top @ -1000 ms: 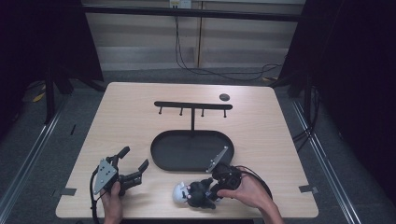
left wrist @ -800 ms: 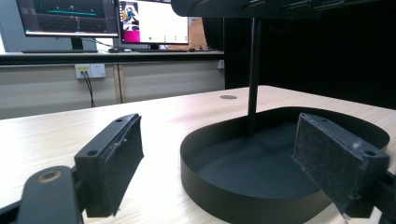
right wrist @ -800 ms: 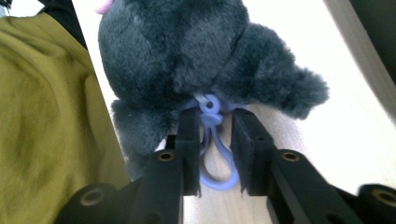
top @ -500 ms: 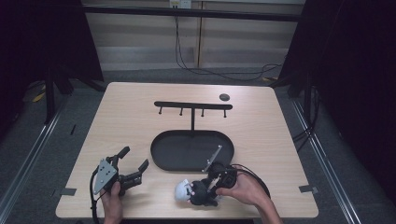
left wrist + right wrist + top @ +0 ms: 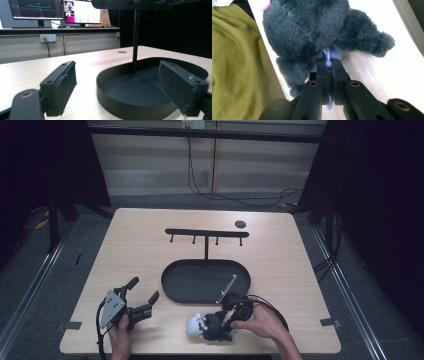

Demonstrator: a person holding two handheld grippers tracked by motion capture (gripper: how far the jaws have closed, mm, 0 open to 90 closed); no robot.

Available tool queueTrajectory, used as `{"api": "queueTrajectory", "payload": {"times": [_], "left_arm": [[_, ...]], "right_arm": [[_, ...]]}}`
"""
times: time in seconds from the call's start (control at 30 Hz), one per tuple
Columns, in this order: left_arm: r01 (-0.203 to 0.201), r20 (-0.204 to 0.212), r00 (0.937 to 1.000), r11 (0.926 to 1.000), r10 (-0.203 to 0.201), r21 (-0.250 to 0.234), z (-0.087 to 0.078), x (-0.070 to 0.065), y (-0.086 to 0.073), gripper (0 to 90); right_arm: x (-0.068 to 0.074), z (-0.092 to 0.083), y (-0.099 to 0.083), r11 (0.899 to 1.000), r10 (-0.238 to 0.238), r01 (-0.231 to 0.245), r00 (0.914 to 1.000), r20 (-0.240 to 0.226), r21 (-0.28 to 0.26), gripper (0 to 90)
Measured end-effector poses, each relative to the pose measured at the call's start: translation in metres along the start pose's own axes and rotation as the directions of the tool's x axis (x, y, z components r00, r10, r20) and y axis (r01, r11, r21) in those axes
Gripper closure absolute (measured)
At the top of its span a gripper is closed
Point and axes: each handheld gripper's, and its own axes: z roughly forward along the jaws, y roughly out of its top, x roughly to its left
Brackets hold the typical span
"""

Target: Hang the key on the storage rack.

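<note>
High view first: we see a wooden table [image 5: 150, 245] with a black oval tray [image 5: 172, 285] near its middle, a thin post rising from the tray's far edge to a crossbar rack [image 5: 206, 232] with small pegs. A small dark disc [image 5: 240, 224] lies on the table beyond the rack, to the right. Our left gripper [image 5: 142, 297] rests near the table's near left edge, just left of the tray, its jaws spread wide with nothing between them. Our right gripper [image 5: 220, 322] sits at the near edge right of centre, pointing left, against a plush toy [image 5: 200, 326] that lies on the table just in front of the tray.

From above, the toy is a small dark-and-white lump, and we cannot make out the grip. The right gripper view settles it: the two jaws are pressed together on a pale lilac loop [image 5: 327, 58] coming out of the toy's dark grey fur. That view cuts off the toy's top, and an olive-green sleeve [image 5: 234, 70] covers its left side.

The left gripper view shows the inside of the tray and the post between the spread jaws, plus two monitors [image 5: 57, 10] on a far counter. The rack's crossbar is cropped at the top.
</note>
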Motion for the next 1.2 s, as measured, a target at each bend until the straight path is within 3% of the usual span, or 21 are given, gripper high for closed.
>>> {"api": "queueTrajectory", "payload": {"times": [0.2,0.47,0.7,0.93,1.2], "left_arm": [[-0.002,0.0,1.0,1.0,0.002,0.001,0.0,0.0,0.0,15.5],[0.0,0.0,1.0,1.0,0.0,0.0,0.0,0.0,0.0,15.5],[0.0,0.0,1.0,1.0,0.0,-0.001,0.0,0.0,0.0,15.6],[-0.002,0.0,1.0,1.0,0.002,0.001,0.0,0.0,0.0,15.6],[-0.001,0.001,1.0,1.0,0.001,0.001,0.0,0.0,0.0,15.6]], "right_arm": [[0.008,-0.011,0.004,1.0,-0.02,0.019,0.9998,-0.011,-0.019,87.4],[0.013,-0.024,0.013,0.997,-0.064,0.065,0.9978,0.016,-0.037,87.3],[0.016,-0.038,0.023,0.995,-0.099,0.099,0.9941,0.044,-0.006,87.3],[0.023,-0.052,0.036,0.988,-0.15,0.149,0.9874,0.049,0.034,87.3],[0.033,-0.071,0.053,0.981,-0.196,0.195,0.9761,0.093,0.027,87.4]]}}
